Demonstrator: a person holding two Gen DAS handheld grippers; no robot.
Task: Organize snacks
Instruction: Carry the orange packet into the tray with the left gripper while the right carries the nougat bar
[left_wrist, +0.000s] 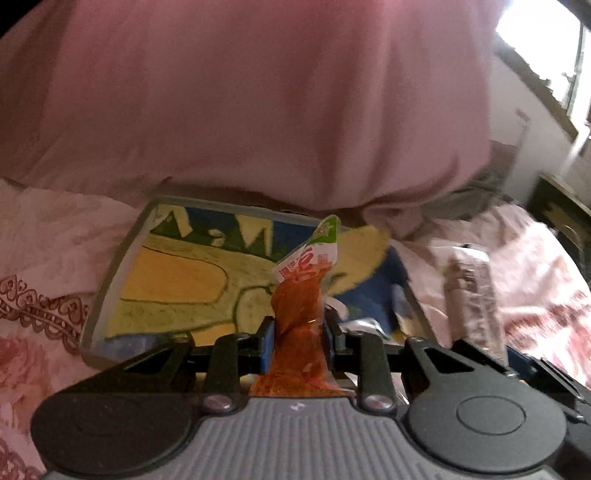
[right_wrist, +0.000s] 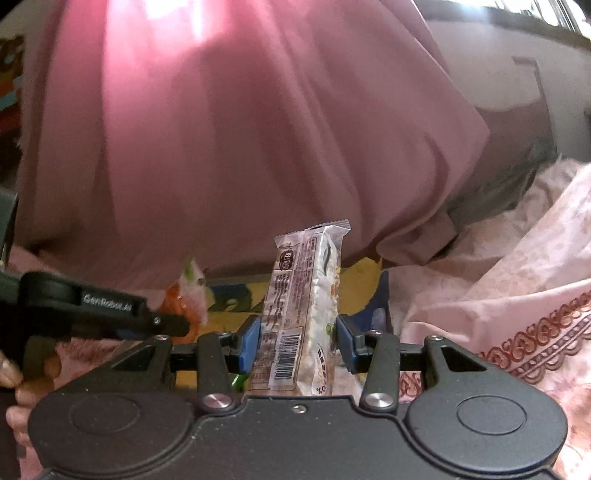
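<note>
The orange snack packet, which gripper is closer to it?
Left. The left gripper is clamped on the orange snack packet. The right gripper is off to its side, holding the white snack bar.

Pink quilt (left_wrist: 258, 92), floral pink bedsheet (right_wrist: 517, 295), bright window (left_wrist: 535, 37), grey headboard (right_wrist: 498, 110)

Home bedroom: floral pink bedsheet (right_wrist: 517, 295), pink curtain (left_wrist: 258, 92), window (left_wrist: 546, 44).

Both wrist views look closely along their fingers, sharing the colourful tray (left_wrist: 173, 273).
</note>
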